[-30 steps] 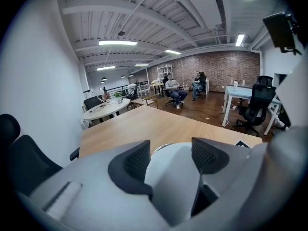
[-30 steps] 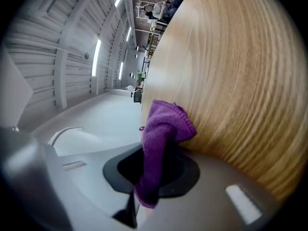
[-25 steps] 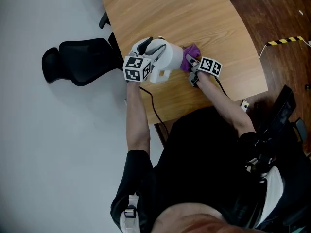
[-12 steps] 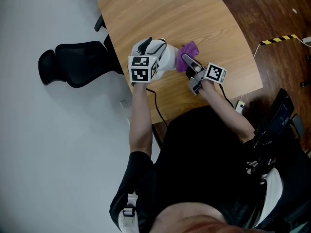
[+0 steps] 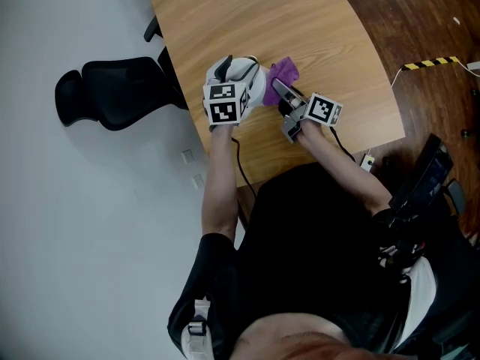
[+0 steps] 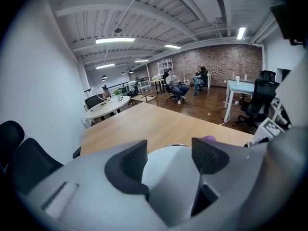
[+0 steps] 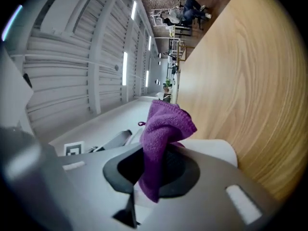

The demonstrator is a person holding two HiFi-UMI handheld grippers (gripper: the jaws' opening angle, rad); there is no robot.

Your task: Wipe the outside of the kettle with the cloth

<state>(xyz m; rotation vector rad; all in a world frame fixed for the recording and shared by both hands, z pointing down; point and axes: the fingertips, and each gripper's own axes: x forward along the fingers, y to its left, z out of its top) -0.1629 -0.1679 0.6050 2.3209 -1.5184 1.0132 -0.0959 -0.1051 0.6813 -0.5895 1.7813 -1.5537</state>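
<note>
Left gripper (image 6: pixel 168 150) has the white plastic kettle (image 5: pixel 241 72) between its jaws — they've just eased wider, pads on its body. Right gripper (image 7: pixel 154 170) is clamped on the purple knitted cloth (image 7: pixel 166 126), held up just beside the kettle — above the light wooden counter (image 5: pixel 300 21).
</note>
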